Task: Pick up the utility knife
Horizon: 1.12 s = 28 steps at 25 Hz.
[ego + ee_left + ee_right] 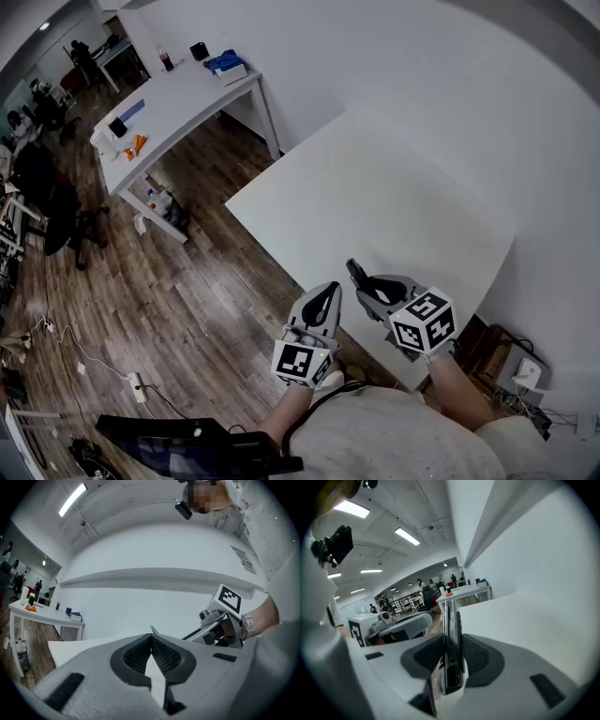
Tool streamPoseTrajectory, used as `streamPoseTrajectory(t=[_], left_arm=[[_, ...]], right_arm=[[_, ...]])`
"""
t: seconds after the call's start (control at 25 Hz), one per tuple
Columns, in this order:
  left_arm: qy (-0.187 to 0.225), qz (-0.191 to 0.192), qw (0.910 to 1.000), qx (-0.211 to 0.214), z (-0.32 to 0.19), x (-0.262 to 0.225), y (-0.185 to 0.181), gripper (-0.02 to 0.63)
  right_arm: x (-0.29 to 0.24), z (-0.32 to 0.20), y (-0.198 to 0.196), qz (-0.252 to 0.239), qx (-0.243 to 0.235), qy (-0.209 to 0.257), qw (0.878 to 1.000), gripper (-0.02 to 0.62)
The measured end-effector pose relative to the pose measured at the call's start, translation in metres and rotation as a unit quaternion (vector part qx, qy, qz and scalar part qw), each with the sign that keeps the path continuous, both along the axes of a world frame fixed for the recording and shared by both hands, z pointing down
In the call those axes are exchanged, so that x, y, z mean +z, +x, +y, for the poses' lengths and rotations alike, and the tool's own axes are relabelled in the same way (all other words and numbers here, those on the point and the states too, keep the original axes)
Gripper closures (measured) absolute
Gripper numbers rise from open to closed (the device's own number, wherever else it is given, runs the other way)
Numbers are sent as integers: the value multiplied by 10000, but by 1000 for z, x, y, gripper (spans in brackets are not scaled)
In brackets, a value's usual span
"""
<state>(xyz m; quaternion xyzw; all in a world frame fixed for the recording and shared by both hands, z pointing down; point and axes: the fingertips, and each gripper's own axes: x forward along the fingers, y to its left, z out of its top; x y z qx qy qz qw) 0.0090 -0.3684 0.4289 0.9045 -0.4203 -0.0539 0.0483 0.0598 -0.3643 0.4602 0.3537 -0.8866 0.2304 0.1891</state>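
The big white table (375, 187) fills the middle of the head view, and its top looks bare. Dark wooden floor (187, 281) runs off to the left. Across the floor a second white table (178, 103) carries small clutter too far off to make out.

Down at the near edge of the big table, both grippers sit side by side. The left gripper (151, 639) is closed, its ribbed pads (136, 656) meeting at the tips with nothing between them.

The right gripper (451, 641) has the prize. Its jaws are clamped on the utility knife (451, 620), which stands edge-on between the two dark pads and sticks out well past the tips. In the head view the knife shows as a dark sliver over the table's near edge, just beside the left gripper.
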Motion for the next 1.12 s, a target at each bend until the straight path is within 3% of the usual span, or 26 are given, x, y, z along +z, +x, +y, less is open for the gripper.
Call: streamPoseTrajectory(t=[0.48,1.12], left_arm=[[-21,-16,10000,-71,5,0,-3,598],[31,-10,9998,-174,7,-4,-2,598]], right_arm=[[-8,1,0,-263,145,47,9995,465],[-14,3,2,-234,155,141,9995,465]])
